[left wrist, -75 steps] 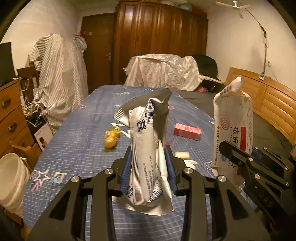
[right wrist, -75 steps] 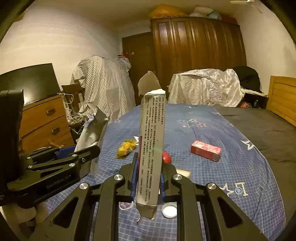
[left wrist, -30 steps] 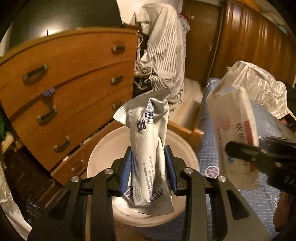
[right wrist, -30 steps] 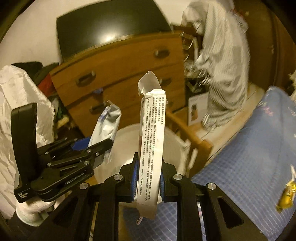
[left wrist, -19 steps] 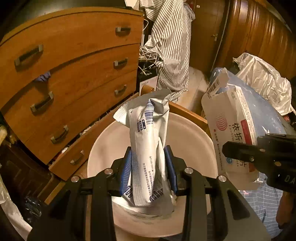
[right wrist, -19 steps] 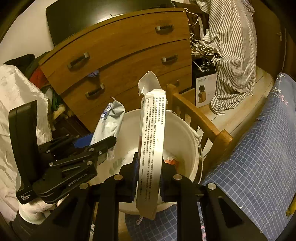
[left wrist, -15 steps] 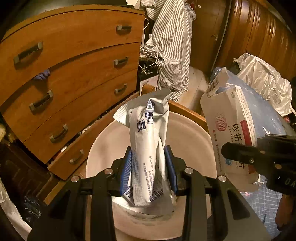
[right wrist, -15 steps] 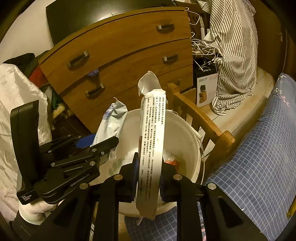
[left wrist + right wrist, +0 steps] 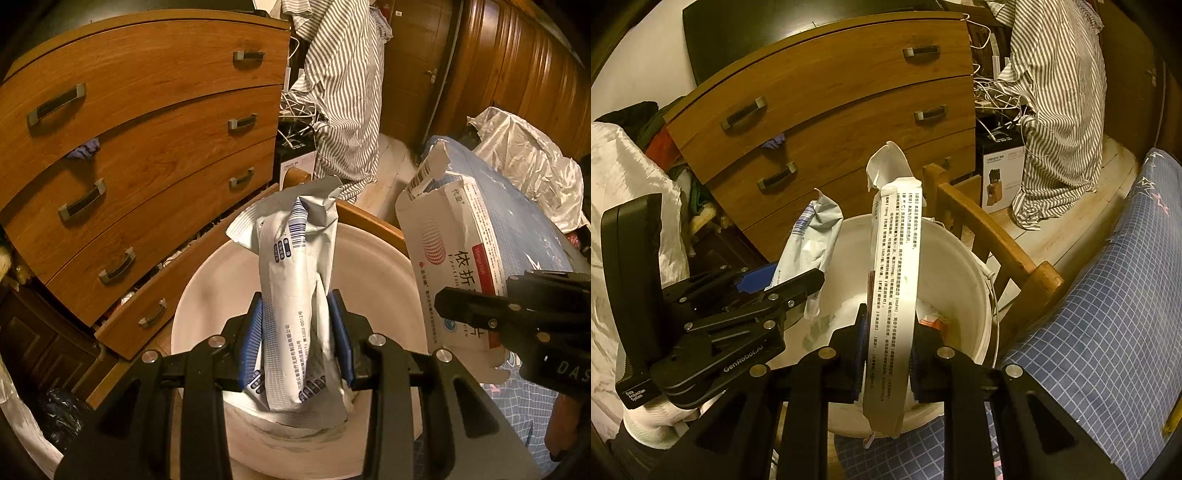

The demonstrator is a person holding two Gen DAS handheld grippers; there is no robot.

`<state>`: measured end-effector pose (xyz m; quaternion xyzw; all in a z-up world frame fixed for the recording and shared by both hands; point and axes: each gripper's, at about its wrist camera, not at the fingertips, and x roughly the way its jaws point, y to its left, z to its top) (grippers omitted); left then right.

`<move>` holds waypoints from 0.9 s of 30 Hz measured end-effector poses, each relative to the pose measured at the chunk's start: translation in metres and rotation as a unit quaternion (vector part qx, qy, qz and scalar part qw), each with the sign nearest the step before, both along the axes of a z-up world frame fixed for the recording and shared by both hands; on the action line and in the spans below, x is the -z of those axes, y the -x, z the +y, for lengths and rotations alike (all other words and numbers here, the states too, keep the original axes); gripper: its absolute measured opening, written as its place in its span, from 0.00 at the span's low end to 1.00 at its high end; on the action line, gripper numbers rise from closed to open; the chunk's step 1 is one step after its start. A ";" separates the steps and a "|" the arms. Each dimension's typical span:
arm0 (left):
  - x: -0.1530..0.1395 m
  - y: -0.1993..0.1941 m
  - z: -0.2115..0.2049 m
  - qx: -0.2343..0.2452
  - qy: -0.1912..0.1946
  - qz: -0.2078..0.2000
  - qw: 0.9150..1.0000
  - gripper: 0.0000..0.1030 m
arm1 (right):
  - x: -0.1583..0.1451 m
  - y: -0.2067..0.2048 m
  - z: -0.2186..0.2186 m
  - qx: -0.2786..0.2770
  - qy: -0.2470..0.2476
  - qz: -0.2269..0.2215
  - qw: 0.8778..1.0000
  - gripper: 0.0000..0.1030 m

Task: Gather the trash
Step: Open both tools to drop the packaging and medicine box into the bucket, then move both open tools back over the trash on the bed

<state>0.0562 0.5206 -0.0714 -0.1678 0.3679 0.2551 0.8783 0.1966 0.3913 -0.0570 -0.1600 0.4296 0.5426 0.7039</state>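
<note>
left wrist view first: we see our left gripper (image 9: 297, 347) clamped tight on a crumpled silver-white foil pouch (image 9: 299, 295), blue pads pressing both sides, the pouch standing upright above the open mouth of the white bucket (image 9: 369, 266). off to the right our right gripper (image 9: 517, 314) pokes in, pinching a flattened white carton (image 9: 461, 258) with red print and a torn top.

over to the right wrist view, and we have that carton (image 9: 895, 295) edge-on, a narrow strip of small print gripped between the pads of the right gripper (image 9: 886, 354), hanging over the bucket (image 9: 960, 258). inside the bucket we spot some scraps, one orange-red. the left gripper (image 9: 798, 291) comes in from the left with its pouch (image 9: 816, 236) over the bucket's near rim. behind the bucket sit a wooden chair (image 9: 997, 240) and a chest of drawers (image 9: 831, 110); the blue checked bedspread (image 9: 1108, 314) fills the right side.
</note>
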 end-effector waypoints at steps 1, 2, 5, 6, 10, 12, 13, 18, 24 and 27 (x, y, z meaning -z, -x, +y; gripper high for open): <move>0.000 0.000 0.001 0.000 0.001 0.000 1.000 0.33 | 0.000 0.000 0.000 0.001 0.000 -0.001 1.000 0.20; 0.000 -0.001 0.001 0.000 0.001 0.000 1.000 0.33 | 0.000 0.000 0.000 0.001 0.000 -0.001 1.000 0.20; 0.001 -0.001 0.002 0.000 0.001 0.001 1.000 0.33 | 0.000 -0.002 0.000 0.001 0.000 -0.001 1.000 0.20; 0.001 -0.001 0.002 0.000 0.000 0.002 1.000 0.33 | 0.000 -0.001 0.000 0.001 0.000 -0.001 1.000 0.20; 0.005 -0.003 0.004 -0.003 -0.005 0.010 1.000 0.40 | 0.001 -0.003 0.001 0.002 0.001 -0.011 1.000 0.21; 0.006 0.000 0.008 -0.018 -0.007 0.011 1.000 0.54 | 0.002 -0.007 -0.001 0.006 -0.006 -0.007 1.000 0.40; 0.007 0.003 0.010 -0.025 -0.005 0.009 1.000 0.57 | 0.002 -0.009 -0.002 0.009 -0.009 -0.004 1.000 0.45; 0.011 0.010 0.016 -0.037 -0.005 0.010 0.999 0.57 | 0.003 -0.016 -0.010 0.016 -0.018 0.007 1.000 0.45; 0.003 0.011 0.006 -0.032 -0.008 0.005 0.999 0.57 | -0.006 -0.018 -0.035 0.027 -0.038 0.014 0.999 0.45; -0.008 0.010 -0.014 -0.018 -0.015 -0.005 1.000 0.57 | -0.018 -0.015 -0.071 0.039 -0.063 0.012 0.997 0.45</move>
